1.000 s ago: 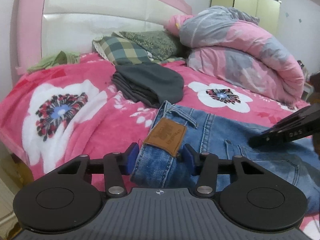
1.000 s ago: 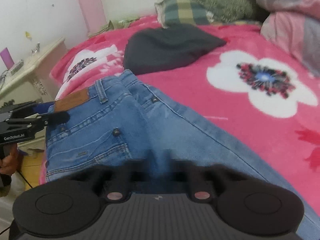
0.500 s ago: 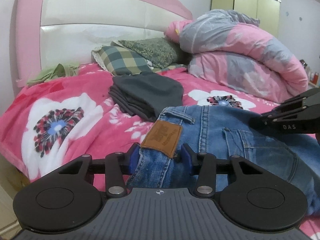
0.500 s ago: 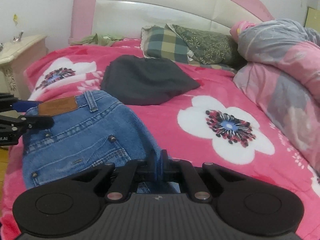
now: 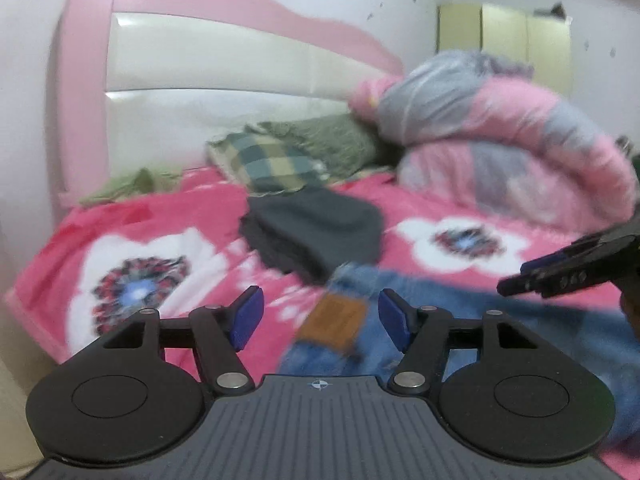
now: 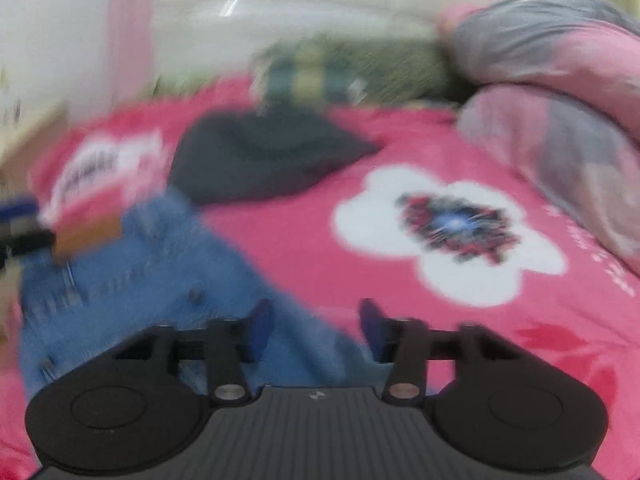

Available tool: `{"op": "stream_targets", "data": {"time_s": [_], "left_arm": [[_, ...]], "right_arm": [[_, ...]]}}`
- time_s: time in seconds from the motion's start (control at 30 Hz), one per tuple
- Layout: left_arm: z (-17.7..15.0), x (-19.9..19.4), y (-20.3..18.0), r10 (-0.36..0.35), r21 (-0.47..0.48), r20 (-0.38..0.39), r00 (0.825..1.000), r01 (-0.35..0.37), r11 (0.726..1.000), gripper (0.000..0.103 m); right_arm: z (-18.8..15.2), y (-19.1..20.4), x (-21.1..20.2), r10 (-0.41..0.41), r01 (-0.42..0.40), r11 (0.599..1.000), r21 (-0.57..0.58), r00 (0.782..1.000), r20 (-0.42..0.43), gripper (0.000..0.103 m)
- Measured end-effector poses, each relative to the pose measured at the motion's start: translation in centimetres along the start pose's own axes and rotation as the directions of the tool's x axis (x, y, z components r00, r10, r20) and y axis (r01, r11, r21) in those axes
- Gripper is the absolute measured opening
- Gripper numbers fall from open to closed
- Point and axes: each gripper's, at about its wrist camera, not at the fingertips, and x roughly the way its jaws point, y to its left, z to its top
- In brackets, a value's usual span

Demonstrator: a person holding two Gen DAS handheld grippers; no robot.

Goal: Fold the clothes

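Blue jeans (image 5: 460, 320) with a brown waist patch (image 5: 338, 318) lie on the pink flowered bedspread. My left gripper (image 5: 320, 318) hangs just over the waistband; its jaws are opening and the blue pads stand clear of the denim on both sides. In the right wrist view the jeans (image 6: 160, 272) spread to the lower left. My right gripper (image 6: 314, 326) is above their edge, jaws opening, pads apart with no cloth pinched. The right gripper's tips (image 5: 560, 276) show at the right edge of the left wrist view. Both views are blurred.
A folded dark grey garment (image 5: 316, 232) lies beyond the jeans. Checked and green pillows (image 5: 272, 160) rest against the pink and white headboard (image 5: 224, 64). A rolled pink and grey quilt (image 5: 500, 140) fills the far right. A bedside cabinet (image 6: 28, 132) stands at the left.
Both grippers have let go of the jeans: the left pads spread off the waistband, and the right jaws, shut on denim before, now stand apart. Both views shifted and blurred.
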Motion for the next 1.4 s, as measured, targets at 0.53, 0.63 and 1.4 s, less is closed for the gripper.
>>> {"op": "stream_targets", "data": {"time_s": [0.53,0.63,1.4], "left_arm": [[-0.7,10.4,-4.0,-0.085,-0.067,-0.245,0.966,0.071,0.995,0.049],[-0.8,10.3,-4.2,-0.076,-0.033,-0.245,0.967,0.07,0.997,0.05],[-0.8,10.6,-4.2,-0.083,-0.022,-0.234,0.969,0.08,0.997,0.05]], "right_arm": [[-8.8,-11.0,-11.7,-0.061,0.066,0.996,0.067,0.995,-0.077,0.05],[-9.7,-11.6,-10.6,-0.027,0.036,0.996,0.08,0.994,-0.108,0.04],[-12.5,-7.4,-19.8,0.23,-0.228,0.973,0.03,0.954,-0.192,0.025]]}}
